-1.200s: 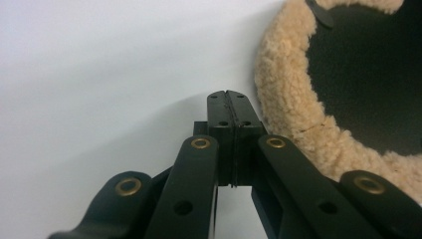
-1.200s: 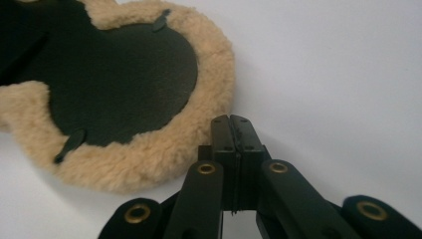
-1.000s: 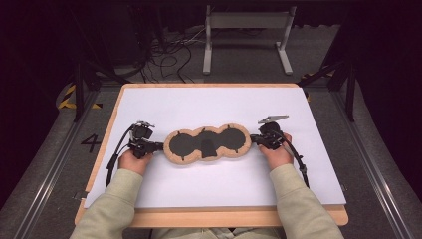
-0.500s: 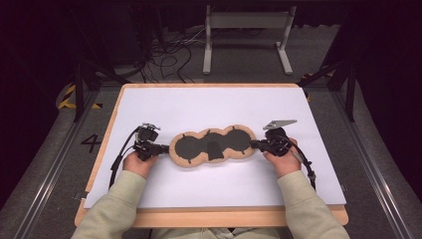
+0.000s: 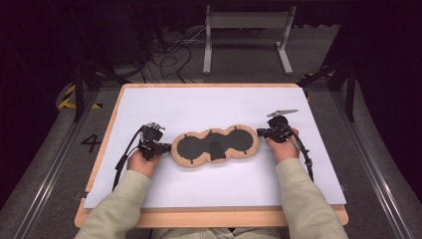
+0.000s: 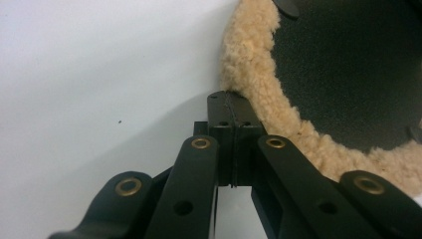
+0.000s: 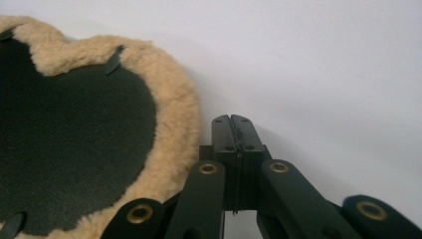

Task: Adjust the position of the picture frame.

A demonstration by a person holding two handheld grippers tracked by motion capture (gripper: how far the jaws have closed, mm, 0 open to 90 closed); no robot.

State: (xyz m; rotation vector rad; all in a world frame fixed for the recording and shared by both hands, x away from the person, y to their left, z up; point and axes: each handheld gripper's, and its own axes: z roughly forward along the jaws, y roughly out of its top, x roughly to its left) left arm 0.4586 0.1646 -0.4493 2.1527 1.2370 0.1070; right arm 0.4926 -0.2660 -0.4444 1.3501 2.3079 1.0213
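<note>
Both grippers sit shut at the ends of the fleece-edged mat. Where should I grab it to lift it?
Take the mat by its fluffy tan rim at the two narrow ends, left gripper from the left, right gripper from the right. It lies flat on the white table, so only the raised pile edge likely gives the jaws something to pinch. Both are shut now; open first.

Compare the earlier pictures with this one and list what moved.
The fleece-rimmed black mat has tilted: its left end slid toward the person, its right end away. The left tongs shifted slightly right and nearer the person; the right tongs shifted slightly right. Both tongs stay shut at the mat's ends. The white table cover is unchanged.
</note>
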